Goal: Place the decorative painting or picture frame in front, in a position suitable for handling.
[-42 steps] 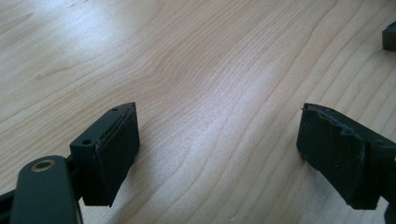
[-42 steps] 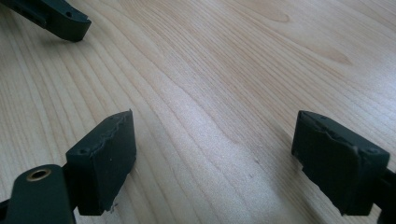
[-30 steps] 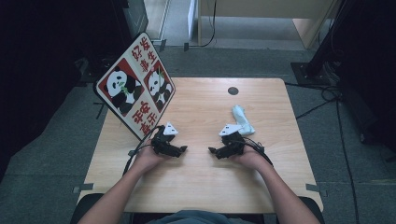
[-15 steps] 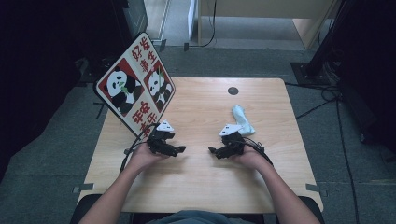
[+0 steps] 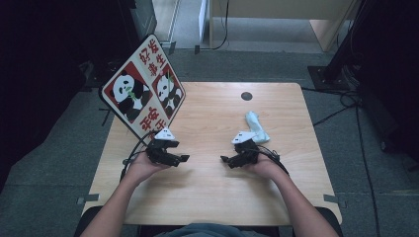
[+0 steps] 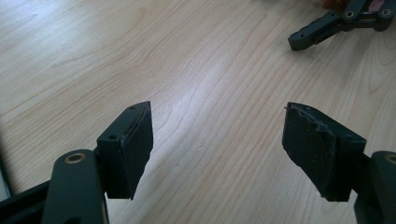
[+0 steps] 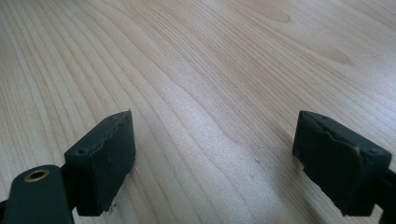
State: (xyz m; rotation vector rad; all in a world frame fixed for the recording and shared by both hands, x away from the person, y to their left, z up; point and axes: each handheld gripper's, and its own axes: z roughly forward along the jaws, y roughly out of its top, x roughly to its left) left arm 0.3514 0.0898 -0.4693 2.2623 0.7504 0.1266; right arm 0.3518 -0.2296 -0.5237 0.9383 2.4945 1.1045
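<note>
Grippers idle, nothing begun. Your left gripper (image 5: pixel 184 158) empty, jaws just closing slightly, nothing between. Your right gripper (image 5: pixel 225 159) spread wide, empty. Pale cloth (image 5: pixel 257 125) lies just beyond your right hand. Next, likely: swing right gripper toward cloth, pinch its near end.

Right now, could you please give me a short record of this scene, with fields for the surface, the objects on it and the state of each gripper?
surface: light wooden table
sign: red, white and black panda board, tilted at the table's far left corner
cloth: crumpled pale blue-white cloth, lying just beyond the right gripper
left gripper: open, jaws have just been closing a little, nothing between them
right gripper: open, nothing between the jaws, bare wood below
</note>
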